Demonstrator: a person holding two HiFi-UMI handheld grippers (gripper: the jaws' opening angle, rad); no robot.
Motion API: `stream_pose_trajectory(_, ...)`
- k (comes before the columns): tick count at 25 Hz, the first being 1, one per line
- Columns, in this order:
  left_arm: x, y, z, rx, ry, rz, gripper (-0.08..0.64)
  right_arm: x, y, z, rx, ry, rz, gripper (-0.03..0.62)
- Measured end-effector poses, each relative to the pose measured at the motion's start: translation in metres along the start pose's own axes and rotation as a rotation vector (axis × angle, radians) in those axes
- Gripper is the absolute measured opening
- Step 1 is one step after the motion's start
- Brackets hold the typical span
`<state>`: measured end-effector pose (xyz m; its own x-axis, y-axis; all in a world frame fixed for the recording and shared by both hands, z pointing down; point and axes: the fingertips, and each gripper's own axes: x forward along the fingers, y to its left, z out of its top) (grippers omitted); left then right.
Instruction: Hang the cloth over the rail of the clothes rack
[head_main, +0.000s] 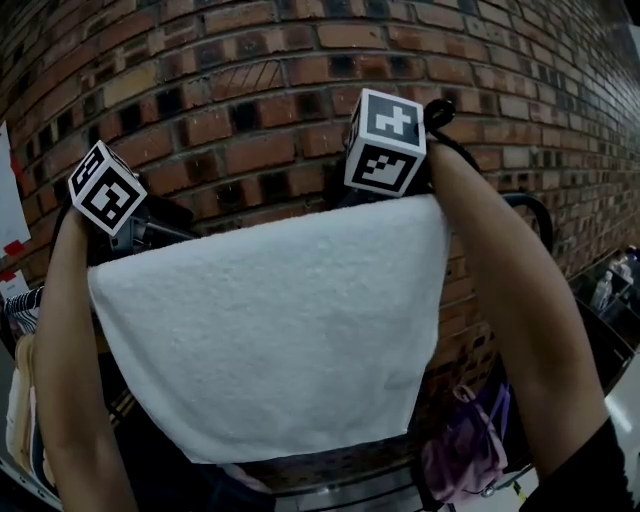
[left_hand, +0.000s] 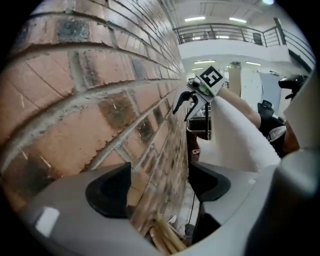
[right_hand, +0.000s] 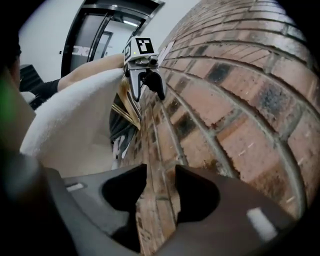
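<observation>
Ok so the cloth (head_main: 270, 330) looks draped over the rail, hanging flat toward me, top fold running left to right between my two hands (can't see the rail itself, it's under the fold). Left gripper (left_hand: 159, 186) sits at the left corner and right gripper (right_hand: 161, 192) at the right corner, both just above the fold. Both sets of jaws are spread wide with only the brick wall (head_main: 250, 100) showing between them, nothing held. The cloth lies below and inboard of each, so I'd guess backing both straight up and off clears it without dragging a corner
</observation>
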<state>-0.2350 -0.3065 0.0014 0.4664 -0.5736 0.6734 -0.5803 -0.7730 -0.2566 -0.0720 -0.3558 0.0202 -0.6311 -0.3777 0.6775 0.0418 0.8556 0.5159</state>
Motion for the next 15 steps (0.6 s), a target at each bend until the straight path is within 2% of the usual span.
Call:
stream_pose_trajectory(4,-0.015,0.004,0.015,0.046,-0.124,0.035,0.374,-0.008,-0.004,0.018,-0.017,-0.091,-0.035,0.173)
stream_pose_trajectory(7,-0.028,0.011,0.021,0.132,-0.149,0.128,0.374,-0.015,-0.015,0.024,-0.057,-0.116,-0.116,0.173)
stream_pose_trajectory(9,-0.042,0.011,0.036,0.202,-0.226,0.198,0.374,-0.024,-0.024,0.033,-0.099,-0.152,-0.201,0.173)
stream_pose_trajectory(11,-0.065,0.005,0.062,0.291,-0.356,0.31,0.374,-0.042,-0.034,0.052,-0.154,-0.236,-0.321,0.173)
stream_pose_trajectory(13,-0.1,-0.006,0.096,0.398,-0.532,0.472,0.363,-0.073,-0.041,0.081,-0.202,-0.376,-0.453,0.173)
stream_pose_trajectory(15,-0.145,-0.029,0.131,0.503,-0.738,0.647,0.295,-0.115,-0.039,0.111,-0.253,-0.537,-0.606,0.172)
